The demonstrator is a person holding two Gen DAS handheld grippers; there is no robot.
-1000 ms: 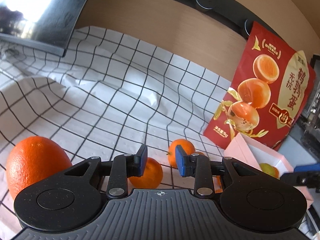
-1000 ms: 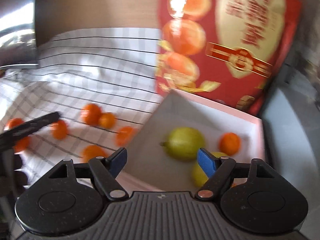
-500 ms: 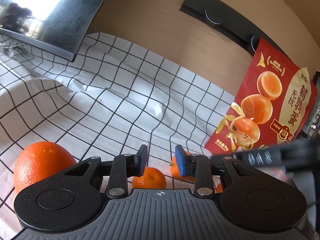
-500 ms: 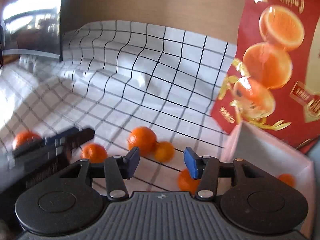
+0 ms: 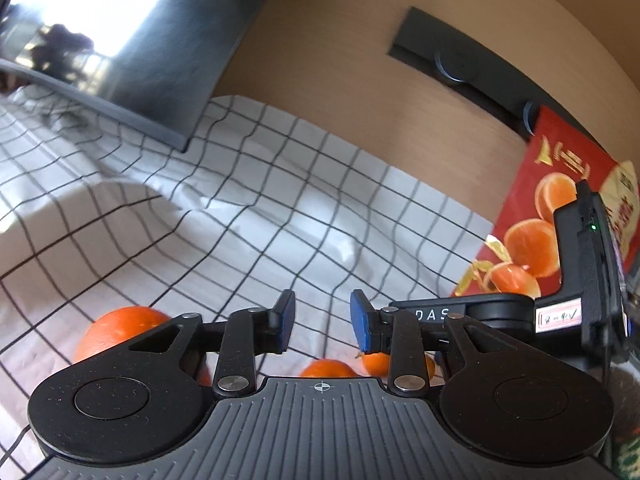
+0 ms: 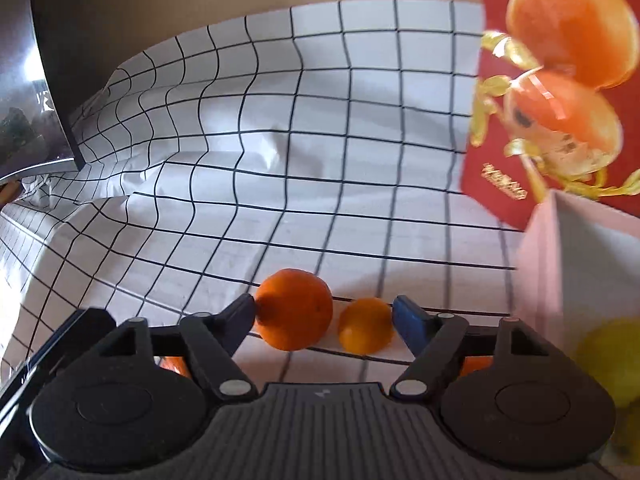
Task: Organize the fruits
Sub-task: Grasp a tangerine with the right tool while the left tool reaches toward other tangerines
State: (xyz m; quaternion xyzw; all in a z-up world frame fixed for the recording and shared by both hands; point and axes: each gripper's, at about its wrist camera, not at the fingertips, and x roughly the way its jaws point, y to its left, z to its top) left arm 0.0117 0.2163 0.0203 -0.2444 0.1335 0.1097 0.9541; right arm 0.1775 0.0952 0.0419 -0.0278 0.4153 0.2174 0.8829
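Observation:
In the right wrist view my right gripper (image 6: 324, 312) is open, its jaws either side of two mandarins on the checked cloth: a larger one (image 6: 294, 309) by the left finger and a smaller one (image 6: 365, 325) by the right finger. The pink box (image 6: 560, 248) stands at right with a yellow-green fruit (image 6: 608, 356) inside. In the left wrist view my left gripper (image 5: 322, 322) is open and empty above the cloth. A big orange (image 5: 116, 330) lies at its left, small mandarins (image 5: 328, 368) just below the fingers. The right gripper's body (image 5: 576, 304) shows at right.
A red snack bag (image 6: 560, 80) leans against the wooden wall behind the box; it also shows in the left wrist view (image 5: 560, 216). A dark monitor (image 5: 100, 40) stands at the back left. The checked cloth (image 6: 280, 160) is wrinkled.
My right gripper swung left from over the box to the mandarins on the cloth, closed partly, then opened wider around two of them. My left gripper lifted and tilted up; its opening is unchanged.

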